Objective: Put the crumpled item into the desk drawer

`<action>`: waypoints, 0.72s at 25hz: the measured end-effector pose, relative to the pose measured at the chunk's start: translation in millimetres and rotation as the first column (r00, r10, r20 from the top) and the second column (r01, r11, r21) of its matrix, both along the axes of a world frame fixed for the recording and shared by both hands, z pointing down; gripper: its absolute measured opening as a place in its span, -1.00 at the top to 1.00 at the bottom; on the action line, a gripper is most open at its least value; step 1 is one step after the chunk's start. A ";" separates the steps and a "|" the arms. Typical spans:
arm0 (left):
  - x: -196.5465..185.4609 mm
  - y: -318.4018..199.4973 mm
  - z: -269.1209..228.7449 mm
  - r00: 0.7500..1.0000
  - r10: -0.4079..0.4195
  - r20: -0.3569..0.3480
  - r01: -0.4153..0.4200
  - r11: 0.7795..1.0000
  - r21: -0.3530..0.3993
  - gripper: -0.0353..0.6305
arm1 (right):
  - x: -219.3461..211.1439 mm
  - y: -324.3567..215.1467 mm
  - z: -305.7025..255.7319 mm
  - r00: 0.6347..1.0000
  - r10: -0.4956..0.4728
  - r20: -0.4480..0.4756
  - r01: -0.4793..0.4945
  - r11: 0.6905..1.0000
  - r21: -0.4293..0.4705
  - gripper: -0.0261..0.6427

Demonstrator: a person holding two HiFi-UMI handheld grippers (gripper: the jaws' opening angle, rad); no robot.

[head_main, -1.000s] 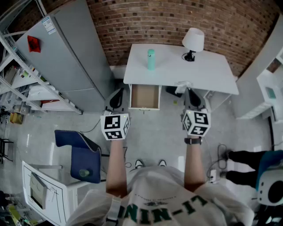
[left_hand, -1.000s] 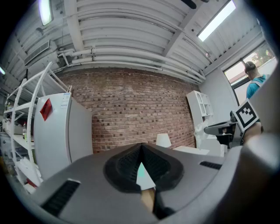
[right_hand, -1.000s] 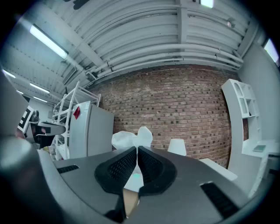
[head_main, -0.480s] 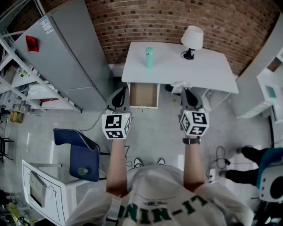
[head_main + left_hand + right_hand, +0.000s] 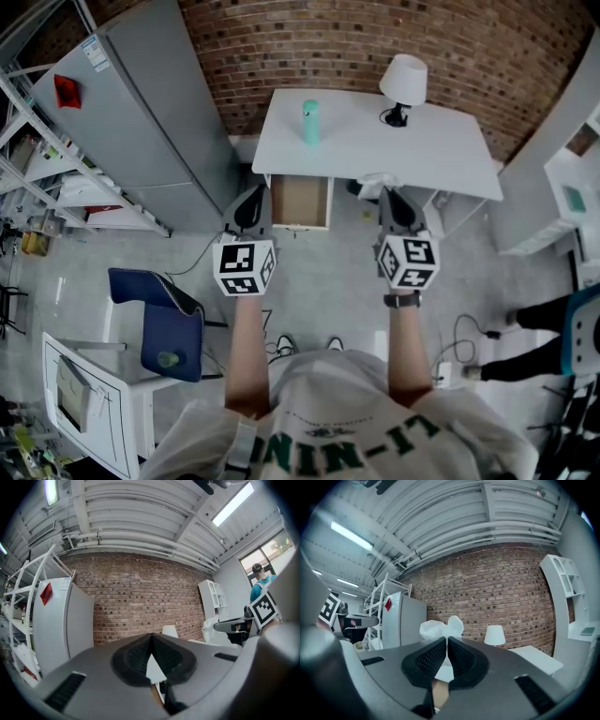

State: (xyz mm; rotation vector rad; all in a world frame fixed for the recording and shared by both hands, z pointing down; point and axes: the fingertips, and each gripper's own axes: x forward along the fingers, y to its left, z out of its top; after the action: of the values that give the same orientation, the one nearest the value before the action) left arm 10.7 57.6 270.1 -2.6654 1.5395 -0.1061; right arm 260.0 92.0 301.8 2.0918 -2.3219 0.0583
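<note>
The person's arms (image 5: pixel 246 347) reach forward, and each hand holds a gripper. A blue chair (image 5: pixel 159 323) sits on the floor at 9 o'clock from the arms.

The left gripper (image 5: pixel 251 193) is closed. Its jaws touch at the tips and nothing is between them.

The right gripper (image 5: pixel 391 194) is closed too. It pinches the crumpled item (image 5: pixel 379 180), a white scrunched ball that sticks out past the jaws at 12 o'clock. The ball is up in the air at the front edge of the white surface (image 5: pixel 441 150).

The drawer (image 5: pixel 300 201) is pulled open. It is at 9 o'clock from the ball, between the two grippers.

On the surface, a green bottle (image 5: pixel 309 123) stands at 11 o'clock and a white lamp (image 5: pixel 404 82) at 1 o'clock. Behind them is a brick wall (image 5: pixel 375 37), with a grey fridge (image 5: pixel 141 112) at 10 o'clock.
</note>
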 end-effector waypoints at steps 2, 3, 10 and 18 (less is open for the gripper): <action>5.3 2.4 -0.9 1.000 -0.013 -0.002 0.013 1.000 0.002 0.90 | 4.9 -1.0 0.1 1.000 -0.018 0.005 0.018 1.000 -0.007 0.89; 7.9 3.6 -1.3 1.000 -0.020 -0.002 0.020 1.000 0.001 0.90 | 7.0 -1.4 -0.1 1.000 -0.028 0.008 0.028 1.000 -0.009 0.89; 19.2 14.5 4.4 0.998 -0.054 0.029 0.054 0.998 -0.020 0.90 | 7.2 1.9 3.4 0.994 -0.090 0.057 0.091 0.996 -0.012 0.89; 16.1 -8.4 24.8 0.998 -0.053 0.028 0.055 0.997 -0.056 0.90 | -7.0 -17.3 31.9 0.989 -0.119 0.082 0.124 0.991 -0.057 0.89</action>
State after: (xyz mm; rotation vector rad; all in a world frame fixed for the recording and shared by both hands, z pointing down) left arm 26.9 49.3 294.9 -2.6542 1.6247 -0.1908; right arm 253.0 74.7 333.8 1.9496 -2.4530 0.2122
